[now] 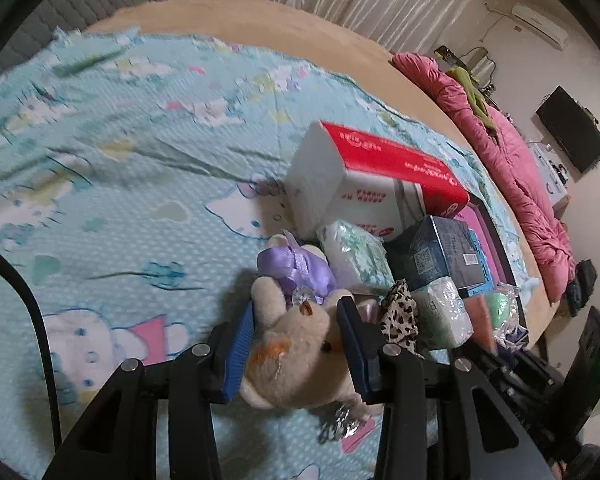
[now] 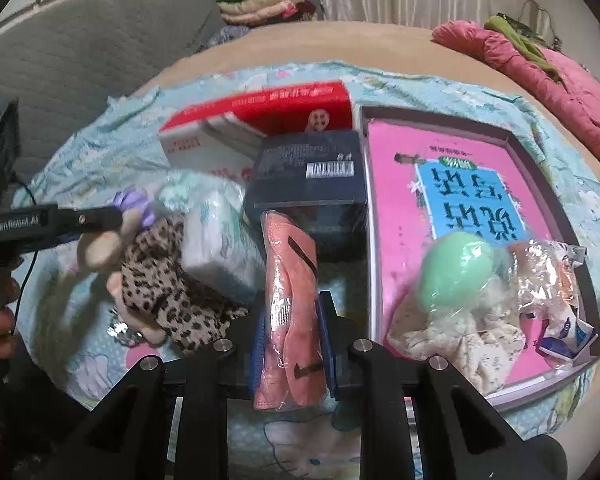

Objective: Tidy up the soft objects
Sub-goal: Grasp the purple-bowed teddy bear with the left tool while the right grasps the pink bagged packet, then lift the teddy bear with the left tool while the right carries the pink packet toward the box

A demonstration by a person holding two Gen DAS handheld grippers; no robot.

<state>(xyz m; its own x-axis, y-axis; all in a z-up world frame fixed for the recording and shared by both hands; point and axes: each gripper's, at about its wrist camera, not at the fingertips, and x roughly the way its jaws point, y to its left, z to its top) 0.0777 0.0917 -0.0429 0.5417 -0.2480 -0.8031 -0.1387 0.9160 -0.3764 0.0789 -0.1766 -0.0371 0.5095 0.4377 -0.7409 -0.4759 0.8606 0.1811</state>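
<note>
My left gripper [image 1: 296,326] is shut on a beige plush bear [image 1: 296,352] in a purple dress, over the blue patterned bedsheet [image 1: 120,200]. The bear also shows at the left of the right wrist view [image 2: 100,248], with the left gripper's finger above it. My right gripper [image 2: 292,340] is shut on a pink item in a clear plastic bag [image 2: 290,300], held upright. A leopard-print cloth [image 2: 168,288] lies between the bear and a white tissue pack [image 2: 220,248]. A shallow box with a pink bottom [image 2: 400,208] holds a green ball [image 2: 456,268] and crumpled bags [image 2: 540,280].
A red and white carton [image 1: 372,184] and a dark blue box [image 1: 444,252] stand behind the soft items. A second tissue pack [image 1: 444,312] lies beside the leopard cloth. A pink quilt [image 1: 512,168] runs along the bed's right edge. Folded clothes [image 2: 260,4] are stacked at the far end.
</note>
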